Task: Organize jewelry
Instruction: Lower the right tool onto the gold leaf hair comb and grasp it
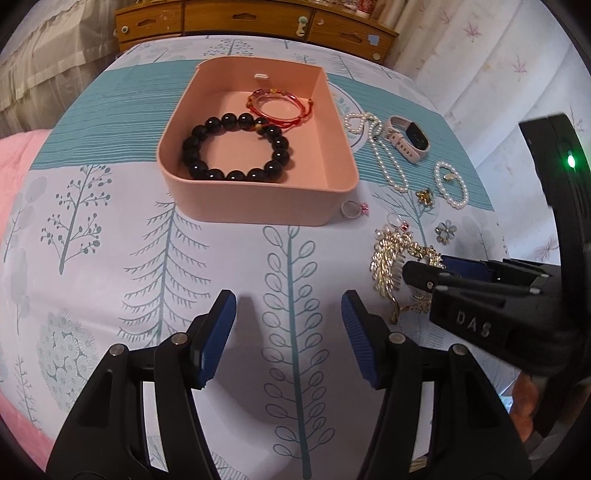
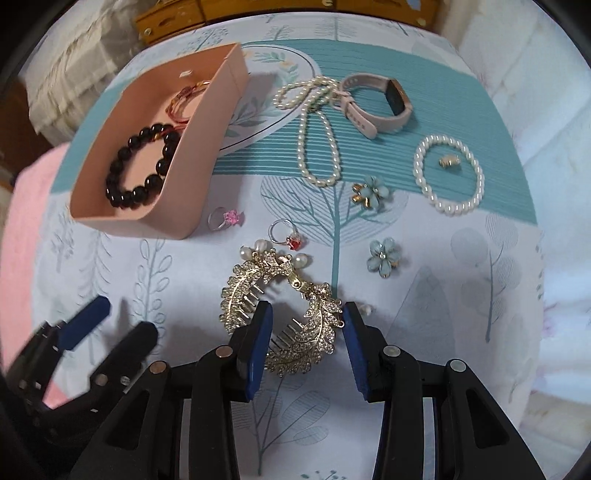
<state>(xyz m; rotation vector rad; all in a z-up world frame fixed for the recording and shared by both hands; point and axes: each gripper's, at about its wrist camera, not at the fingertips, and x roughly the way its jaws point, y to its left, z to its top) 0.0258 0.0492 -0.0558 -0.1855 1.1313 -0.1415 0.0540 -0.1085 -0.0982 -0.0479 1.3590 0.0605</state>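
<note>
A pink tray [image 1: 266, 201] [image 2: 207, 147] on the bed holds a black bead bracelet [image 1: 236, 147] [image 2: 140, 170] and a red bangle [image 1: 280, 105]. A gold rhinestone hair comb [image 2: 280, 306] [image 1: 388, 266] lies to the right of the tray. My right gripper [image 2: 306, 339] [image 1: 424, 273] is open, with its jaws on either side of the comb's right half. My left gripper [image 1: 288, 332] [image 2: 110, 325] is open and empty, low over the bedsheet in front of the tray.
Loose on the sheet: a pearl necklace [image 2: 317, 129], a pink watch [image 2: 373, 103], a pearl bracelet [image 2: 448, 173] around a gold bead [image 2: 448, 161], two blue flower clips [image 2: 371, 192] [image 2: 384, 256], a pink ring [image 2: 227, 218], a red ring [image 2: 288, 236]. A wooden drawer unit [image 1: 255, 20] stands behind.
</note>
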